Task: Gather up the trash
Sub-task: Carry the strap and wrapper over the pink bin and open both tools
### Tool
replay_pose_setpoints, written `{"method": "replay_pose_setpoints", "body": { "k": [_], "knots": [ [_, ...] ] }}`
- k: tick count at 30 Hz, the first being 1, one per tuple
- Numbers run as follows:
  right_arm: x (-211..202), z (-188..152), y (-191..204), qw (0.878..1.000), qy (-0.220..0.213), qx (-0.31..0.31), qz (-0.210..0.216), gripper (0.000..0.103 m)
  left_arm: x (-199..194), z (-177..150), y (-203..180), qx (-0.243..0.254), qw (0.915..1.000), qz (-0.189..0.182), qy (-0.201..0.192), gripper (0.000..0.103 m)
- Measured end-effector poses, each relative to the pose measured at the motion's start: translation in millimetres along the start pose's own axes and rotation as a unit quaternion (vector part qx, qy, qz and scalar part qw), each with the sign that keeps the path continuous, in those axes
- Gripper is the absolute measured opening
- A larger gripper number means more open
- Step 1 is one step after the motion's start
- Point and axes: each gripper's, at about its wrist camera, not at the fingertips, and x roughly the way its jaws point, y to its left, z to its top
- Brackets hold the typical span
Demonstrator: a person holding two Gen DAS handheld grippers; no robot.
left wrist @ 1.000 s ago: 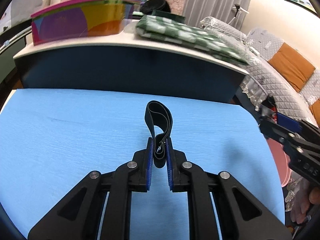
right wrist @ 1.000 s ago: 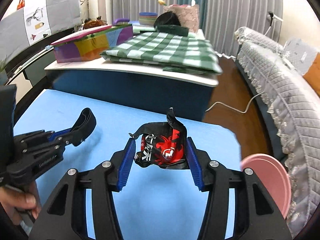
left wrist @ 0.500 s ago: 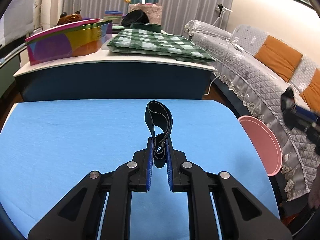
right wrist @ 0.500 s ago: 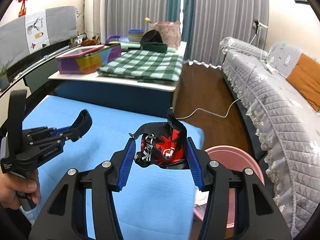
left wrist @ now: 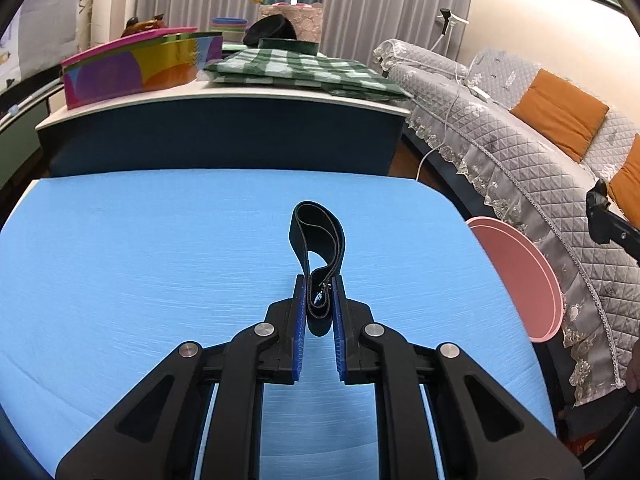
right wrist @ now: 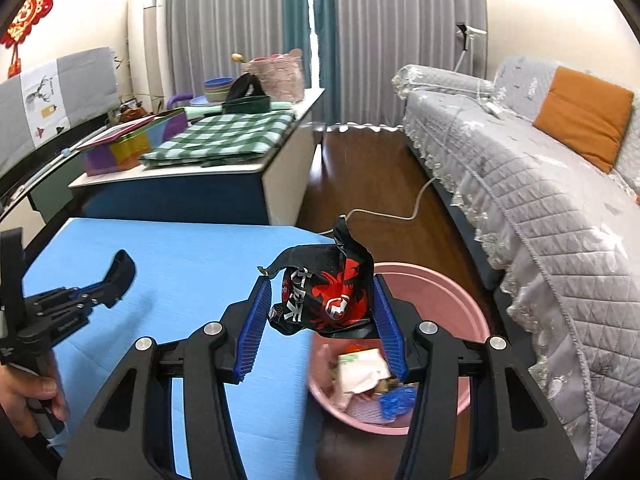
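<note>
A: Both hands are carrying trash. The right gripper [right wrist: 320,300] is holding its jaws half-wide around a black-and-red snack wrapper [right wrist: 326,292], right above the pink bin [right wrist: 476,320].

B: And the left gripper [left wrist: 318,312], jaws nearly closed, is pinching a black strap [left wrist: 318,240] over the blue bench [left wrist: 140,260], beside that bin. The right looks due to release first, then the left crosses over.

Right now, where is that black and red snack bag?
In the right wrist view, the snack bag is clamped in the right gripper, at the blue table's right edge and partly over the pink bin on the floor.
</note>
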Motion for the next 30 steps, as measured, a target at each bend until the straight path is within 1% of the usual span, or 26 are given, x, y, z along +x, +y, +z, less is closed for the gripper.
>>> {"method": "replay_pose_setpoints", "body": {
  "k": [5, 11, 18, 24, 30],
  "knots": [
    [-3, 0, -30, 1.000, -0.005, 0.022, -0.014, 0.051, -6, 4, -27, 0.011, 0.9998, -0.012, -0.012, 0.012],
    [-2, 3, -54, 0.999, -0.006, 0.041, -0.033, 0.052, -1, 11, -71, 0.031, 0.9984, -0.046, -0.012, 0.012],
    [7, 4, -73, 0.997, -0.004, 0.054, -0.053, 0.052, 13, 34, -120, 0.050, 0.9951, -0.082, -0.023, 0.012],
    [16, 3, -89, 0.996, -0.001, 0.070, -0.062, 0.052, 30, 44, -151, 0.064, 0.9931, -0.095, -0.021, 0.012],
    [27, 1, -102, 0.994, 0.006, 0.087, -0.066, 0.052, 45, 46, -176, 0.077, 0.9910, -0.109, -0.013, 0.012]
  ]
}}
